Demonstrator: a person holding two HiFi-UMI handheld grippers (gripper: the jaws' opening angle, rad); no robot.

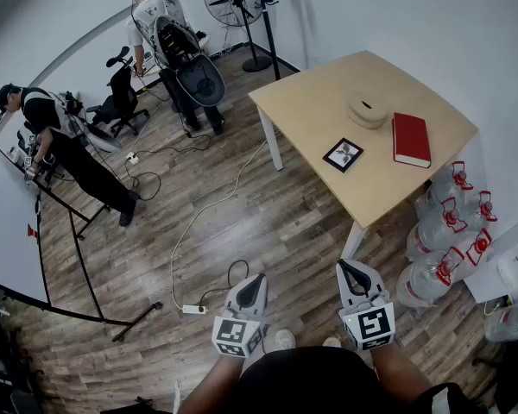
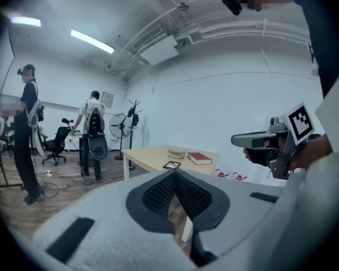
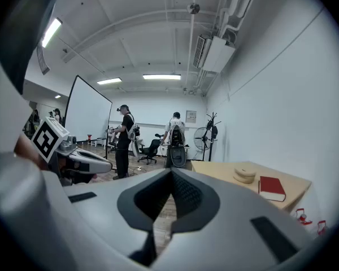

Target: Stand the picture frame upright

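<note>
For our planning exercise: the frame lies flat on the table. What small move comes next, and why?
Probably step toward the table: the picture frame lies flat there, well beyond the left gripper and right gripper, both shut and empty.

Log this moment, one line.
picture frame: flat on table | left gripper: jaws shut, empty | right gripper: jaws shut, empty | both away from table
</note>
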